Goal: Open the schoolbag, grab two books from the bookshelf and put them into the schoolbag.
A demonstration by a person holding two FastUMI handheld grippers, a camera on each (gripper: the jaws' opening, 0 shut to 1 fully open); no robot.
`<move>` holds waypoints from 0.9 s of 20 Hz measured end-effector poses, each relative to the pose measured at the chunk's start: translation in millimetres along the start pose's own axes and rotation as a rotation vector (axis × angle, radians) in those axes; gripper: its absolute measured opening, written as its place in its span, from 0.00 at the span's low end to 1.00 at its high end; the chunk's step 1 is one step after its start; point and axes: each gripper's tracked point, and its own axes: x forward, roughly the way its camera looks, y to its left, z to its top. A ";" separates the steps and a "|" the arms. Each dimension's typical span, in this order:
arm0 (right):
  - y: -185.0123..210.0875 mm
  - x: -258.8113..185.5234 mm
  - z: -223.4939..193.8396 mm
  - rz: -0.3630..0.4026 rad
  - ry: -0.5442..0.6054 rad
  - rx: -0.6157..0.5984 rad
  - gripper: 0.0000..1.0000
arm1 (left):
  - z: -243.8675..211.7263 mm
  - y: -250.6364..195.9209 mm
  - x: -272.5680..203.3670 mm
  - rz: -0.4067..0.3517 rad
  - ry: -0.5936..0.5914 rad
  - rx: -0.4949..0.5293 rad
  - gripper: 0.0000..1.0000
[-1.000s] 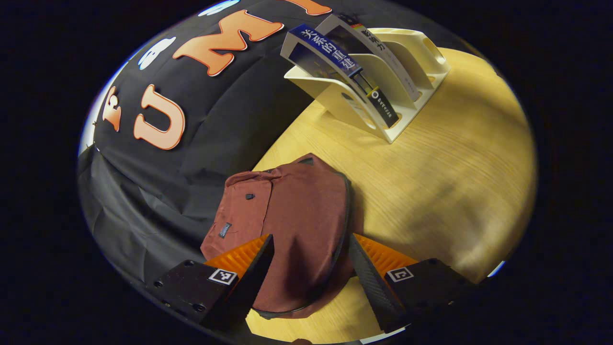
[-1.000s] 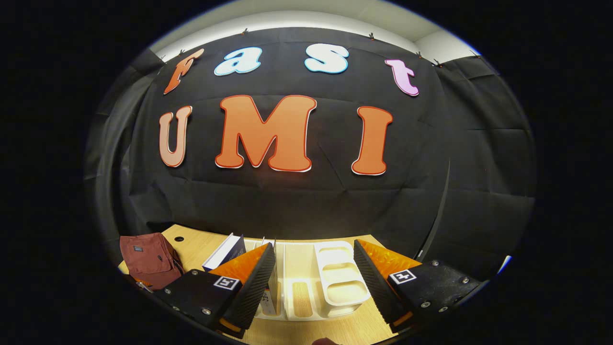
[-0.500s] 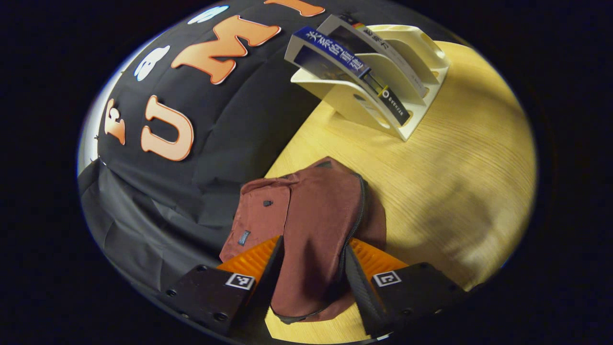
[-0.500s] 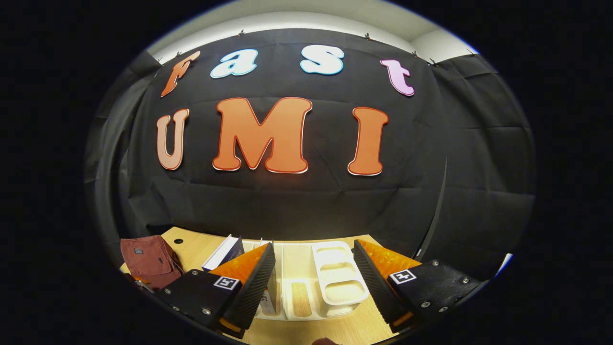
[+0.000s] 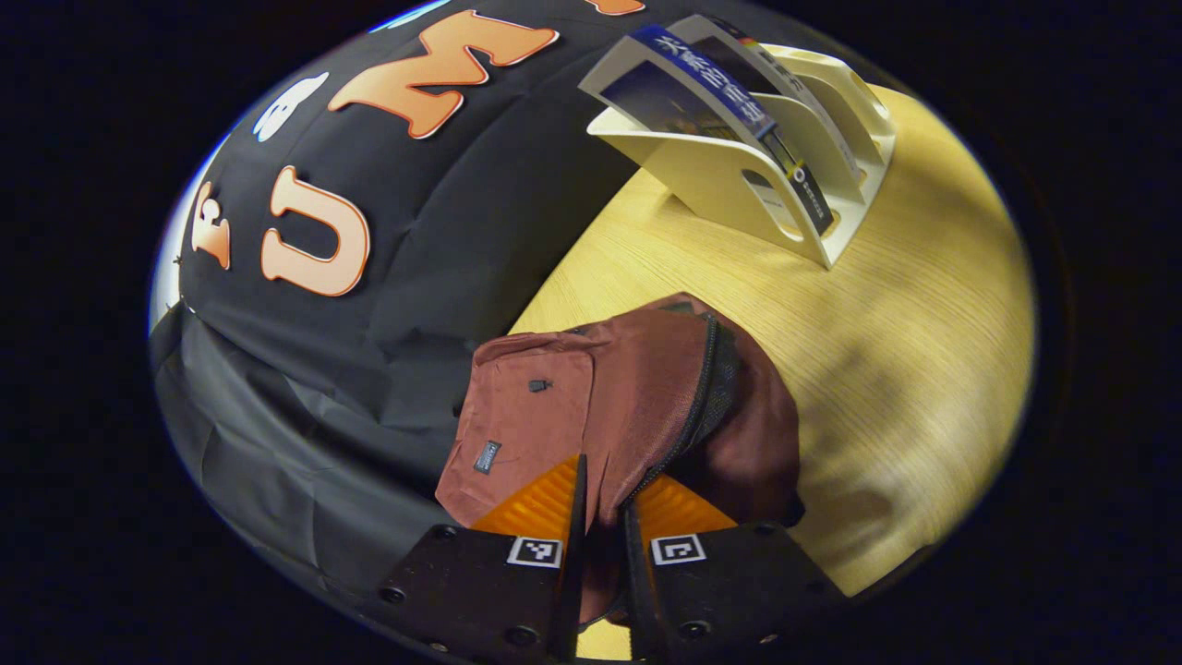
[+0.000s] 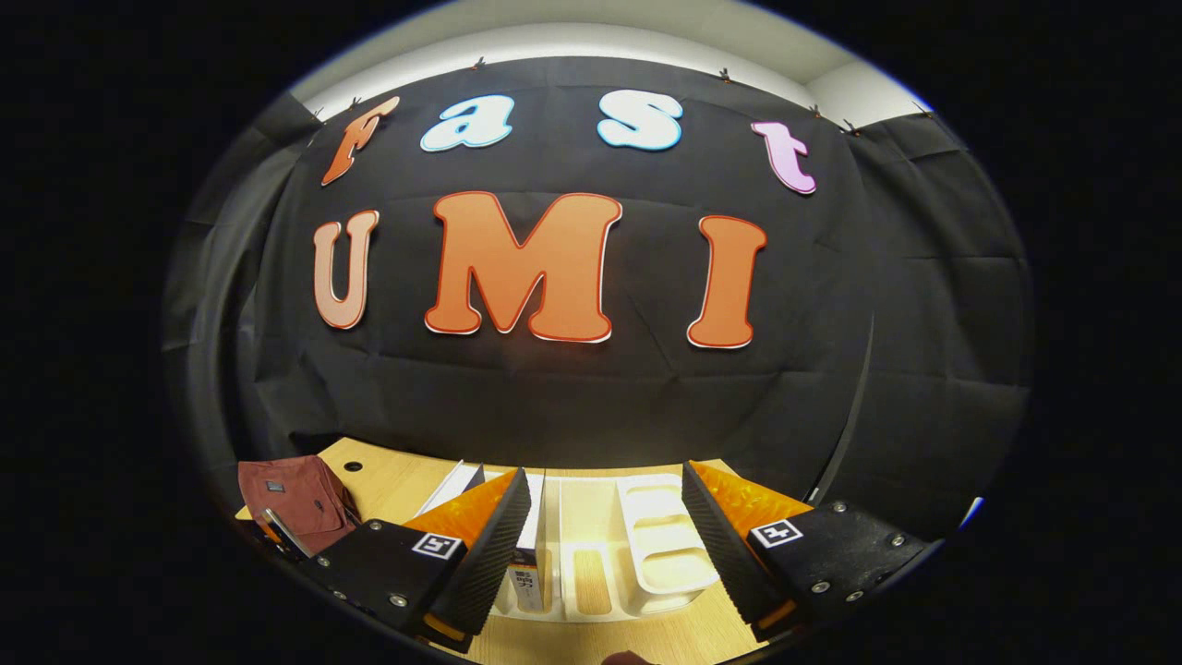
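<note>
The soft maroon fabric schoolbag (image 5: 591,406) lies flat at the wall-side edge of the light wooden worktop (image 5: 886,351). The left gripper (image 5: 600,545) has its jaws closed on a fold of cloth beside the black zipper line (image 5: 697,406), which gapes near the top. The fabric appears limp and light, likely to bunch; the firmest hold is judged to be at the zipper edge. The right gripper (image 6: 605,536) holds its jaws wide apart and empty before the white plastic bookshelf (image 6: 646,545), where the stiff upright books (image 5: 729,92) offer their spines.
</note>
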 end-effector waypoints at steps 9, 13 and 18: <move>77.5 21.6 -8.6 0.131 0.145 -0.076 0.98 | 5.7 53.6 -5.5 -0.200 -0.023 -0.110 0.11; 120.8 31.5 -18.5 0.191 0.270 -0.090 0.98 | 4.5 78.2 -3.5 -0.337 -0.019 -0.263 0.12; 152.5 47.4 -35.8 0.198 0.425 -0.105 0.98 | 8.3 119.6 -2.5 -0.451 -0.050 -0.348 0.13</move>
